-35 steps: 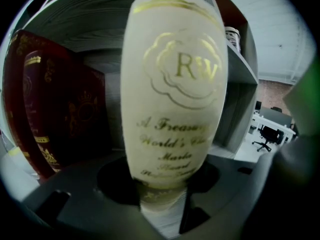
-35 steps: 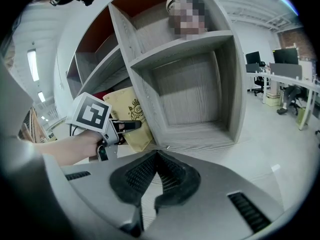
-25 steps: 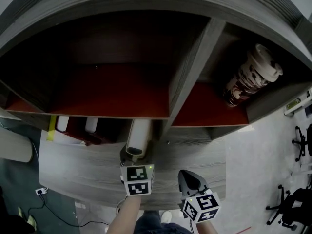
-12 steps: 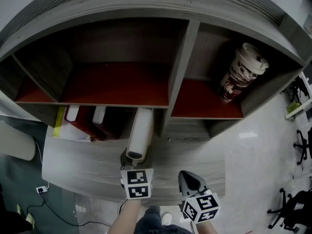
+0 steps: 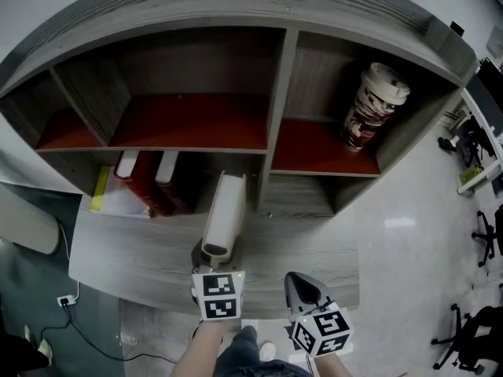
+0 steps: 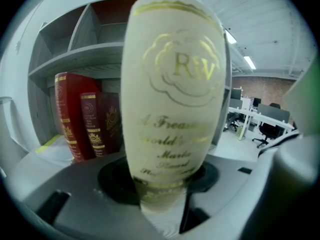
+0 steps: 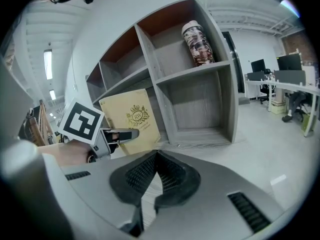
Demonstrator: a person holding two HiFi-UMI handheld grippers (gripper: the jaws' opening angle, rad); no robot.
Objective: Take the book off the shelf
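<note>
A cream book (image 5: 225, 217) with gold lettering sticks out of the shelf's (image 5: 275, 155) lower middle compartment, spine toward me. My left gripper (image 5: 214, 254) is shut on its spine end; in the left gripper view the book (image 6: 172, 99) fills the middle, upright between the jaws. The right gripper view shows the book's cover (image 7: 131, 118) with the left gripper (image 7: 121, 134) clamped on its edge. My right gripper (image 5: 303, 287) hangs to the right of the book, clear of it, its tips (image 7: 156, 154) together with nothing between them.
Two dark red books (image 5: 149, 181) stand in the lower left compartment, left of the cream one, beside a yellow-edged sheet (image 5: 100, 188). A patterned cup stack (image 5: 369, 104) stands in the upper right compartment. Office chairs (image 5: 481, 234) are on the floor at right.
The cream book has come further out of the lower compartment toward me with the left gripper. Both grippers have drawn back from the shelf, and more of the shelf shows.
</note>
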